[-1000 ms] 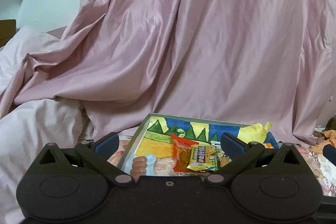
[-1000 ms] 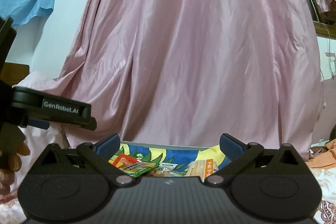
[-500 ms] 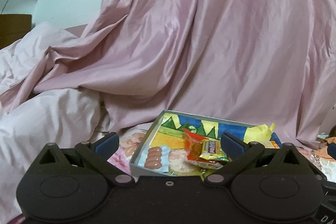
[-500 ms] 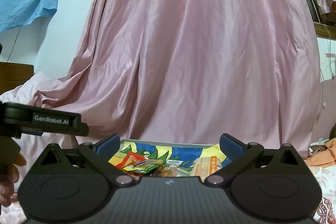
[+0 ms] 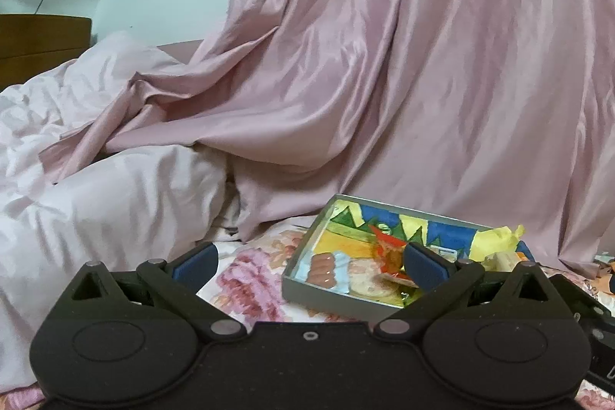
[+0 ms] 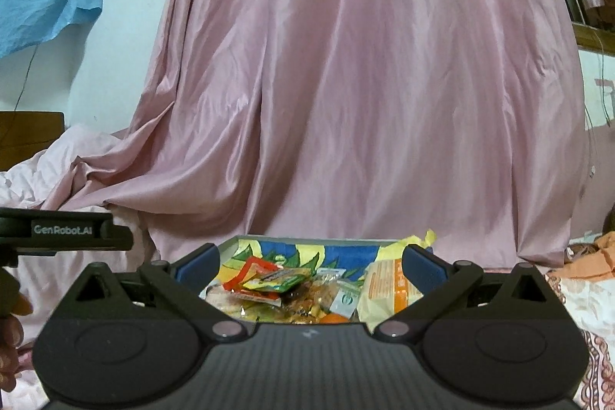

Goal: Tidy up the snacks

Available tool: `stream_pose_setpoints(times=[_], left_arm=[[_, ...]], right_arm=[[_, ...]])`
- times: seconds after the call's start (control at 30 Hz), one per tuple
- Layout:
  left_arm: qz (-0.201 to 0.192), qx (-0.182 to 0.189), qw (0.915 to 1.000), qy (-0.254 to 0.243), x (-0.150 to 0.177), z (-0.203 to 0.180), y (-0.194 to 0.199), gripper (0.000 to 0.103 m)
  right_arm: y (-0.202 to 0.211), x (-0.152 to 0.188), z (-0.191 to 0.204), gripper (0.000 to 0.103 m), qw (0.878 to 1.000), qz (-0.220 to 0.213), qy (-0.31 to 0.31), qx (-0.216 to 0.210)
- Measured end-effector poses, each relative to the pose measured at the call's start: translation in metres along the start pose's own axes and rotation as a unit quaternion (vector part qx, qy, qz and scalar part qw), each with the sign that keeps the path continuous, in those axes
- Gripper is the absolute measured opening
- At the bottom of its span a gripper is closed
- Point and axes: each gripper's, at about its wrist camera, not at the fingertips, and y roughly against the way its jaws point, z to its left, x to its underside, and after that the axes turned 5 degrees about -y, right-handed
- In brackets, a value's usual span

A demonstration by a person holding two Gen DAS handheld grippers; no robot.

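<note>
Right wrist view: my right gripper (image 6: 311,266) gaped empty over the tray (image 6: 230,244), which kept the snacks (image 6: 284,281) heaped inside. Left wrist view: my left gripper (image 5: 309,262) also gaped empty, off the tray's (image 5: 307,289) left edge, on the bed (image 5: 246,279).

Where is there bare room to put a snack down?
Free: flowered sheet between the tray's left wall and the white blanket; the tray's far-left painted floor. Crowded: its middle and right, heaped with packets.
</note>
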Motion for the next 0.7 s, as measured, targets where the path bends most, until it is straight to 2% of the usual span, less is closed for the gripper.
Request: stream_pose_setpoints(times=[0.27, 0.7], left_arm=[[-0.001, -0.010, 0.9999, 0.012, 0.011, 0.013, 0.016, 0.102], [-0.015, -0.025, 0.9995, -0.012, 0.030, 0.025, 0.054, 0.102]], right_arm=[[0.012, 0.001, 0.004, 0.103, 1.000, 0.015, 0.000, 0.005], [0.036, 0.002, 0.015, 0.103, 1.000, 0.027, 0.008, 0.000]])
